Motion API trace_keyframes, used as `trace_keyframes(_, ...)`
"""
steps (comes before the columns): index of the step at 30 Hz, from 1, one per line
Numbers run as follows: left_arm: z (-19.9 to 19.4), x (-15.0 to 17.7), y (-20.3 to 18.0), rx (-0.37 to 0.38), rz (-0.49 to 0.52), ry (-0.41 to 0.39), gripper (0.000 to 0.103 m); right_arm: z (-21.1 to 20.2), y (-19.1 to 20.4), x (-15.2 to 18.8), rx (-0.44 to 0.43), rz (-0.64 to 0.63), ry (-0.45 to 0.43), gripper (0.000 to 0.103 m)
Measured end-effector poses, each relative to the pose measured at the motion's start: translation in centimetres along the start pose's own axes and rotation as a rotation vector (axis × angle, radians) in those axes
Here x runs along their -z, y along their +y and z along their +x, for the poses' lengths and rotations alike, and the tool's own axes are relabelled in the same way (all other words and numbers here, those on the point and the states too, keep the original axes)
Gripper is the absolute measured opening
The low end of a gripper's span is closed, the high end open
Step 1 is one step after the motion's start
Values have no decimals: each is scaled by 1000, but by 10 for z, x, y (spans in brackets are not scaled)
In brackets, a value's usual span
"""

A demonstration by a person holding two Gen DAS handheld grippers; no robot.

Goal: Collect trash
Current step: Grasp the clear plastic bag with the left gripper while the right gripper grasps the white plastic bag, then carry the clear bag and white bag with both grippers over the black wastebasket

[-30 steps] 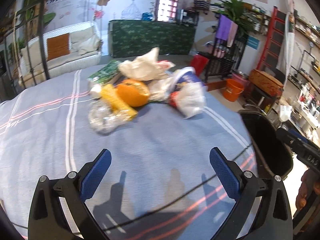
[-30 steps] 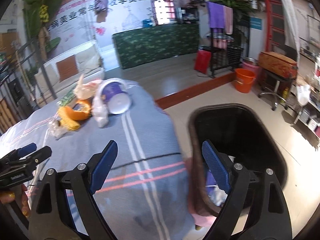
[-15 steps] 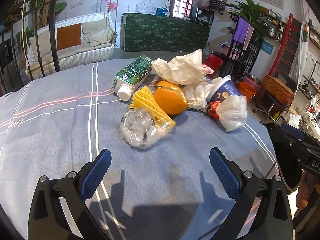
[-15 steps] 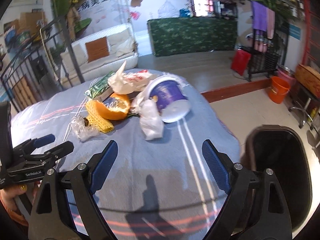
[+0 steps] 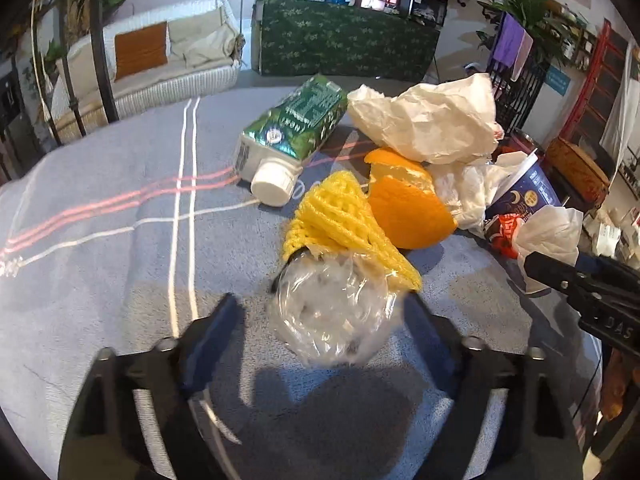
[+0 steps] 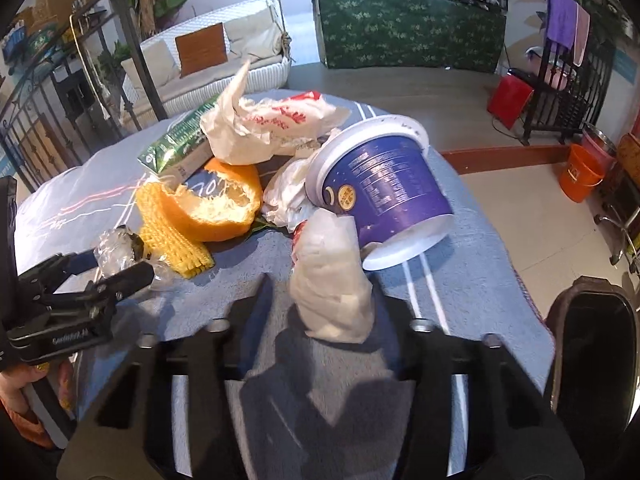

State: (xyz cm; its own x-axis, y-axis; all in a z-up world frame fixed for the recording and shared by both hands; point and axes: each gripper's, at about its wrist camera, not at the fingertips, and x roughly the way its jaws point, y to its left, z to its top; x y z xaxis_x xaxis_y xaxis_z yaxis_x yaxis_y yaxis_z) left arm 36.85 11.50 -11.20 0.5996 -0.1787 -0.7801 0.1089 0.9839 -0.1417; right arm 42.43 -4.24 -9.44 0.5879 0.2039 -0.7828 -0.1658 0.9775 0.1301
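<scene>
Fingers closing on two trash items on the worktop (image 5: 120, 240).
Left gripper (image 5: 320, 320) has been narrowing around crumpled clear plastic (image 5: 332, 312), not yet gripping; right gripper (image 6: 320, 292) has been pinching in on the white wad (image 6: 332, 280). Seat both squarely before lifting.

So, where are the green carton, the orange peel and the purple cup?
green carton (image 5: 298, 124), left wrist view, printed side.
orange peel (image 5: 408, 216), left wrist view, outer skin.
purple cup (image 6: 384, 184), right wrist view, side wall.

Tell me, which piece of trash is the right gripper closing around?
The white crumpled bag, standing between its closing jaws nearest the camera; the purple tub and orange peel lie farther back.
</scene>
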Motion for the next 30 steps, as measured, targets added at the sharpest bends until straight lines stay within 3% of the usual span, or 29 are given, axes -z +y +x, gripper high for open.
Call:
trace_keyframes(1,0,1,3,23,-17,7,64,2,0,0,-2,2,6,23)
trace_keyframes(3,-4,3,5,19,-33,-12,56,4,0,2,1,0,8,13)
trace_keyframes(6,-11,6,7,18,-38,-35,54,4,4,5,11,-10,2,8)
trace_keyframes(16,-33,8,3,32,-61,-92,50,-22,16,16,0,-39,-59,5)
trace_keyframes(30,-73,31,-4,76,-89,-152,50,-80,19,57,-63,-26,-122,5)
